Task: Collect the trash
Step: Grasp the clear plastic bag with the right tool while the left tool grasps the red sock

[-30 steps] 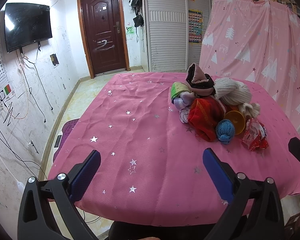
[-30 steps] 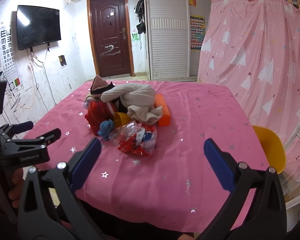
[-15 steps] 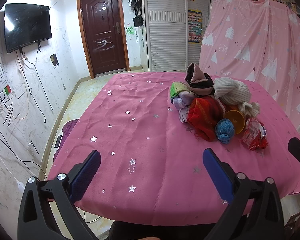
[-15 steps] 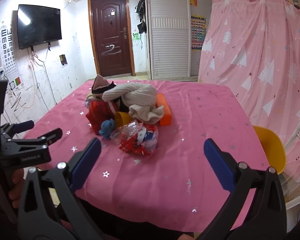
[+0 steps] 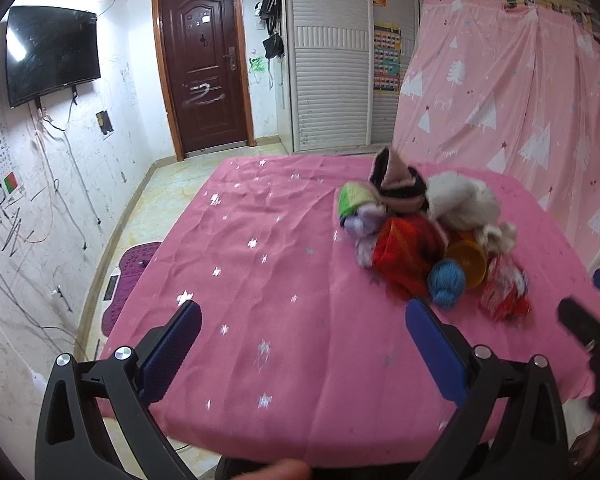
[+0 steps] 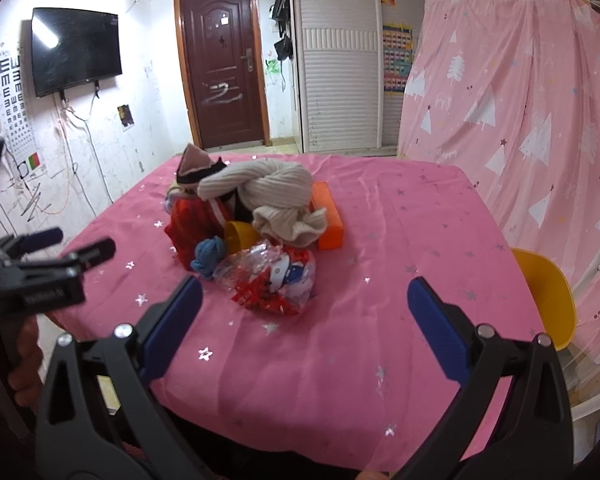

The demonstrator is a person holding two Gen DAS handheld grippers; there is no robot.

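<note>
Wall-mounted television [image 6: 76, 50], brown door [image 6: 222, 68], yellow chair [image 6: 544, 296], pink curtain [image 6: 520, 120]

A crumpled clear plastic wrapper [image 6: 274, 280] with red, white and blue print lies on the pink-covered table [image 6: 400, 320], touching the near edge of a heap of knitwear [image 6: 276, 196].

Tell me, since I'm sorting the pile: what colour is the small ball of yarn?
Blue; the yarn ball shows best in the left wrist view.
</note>
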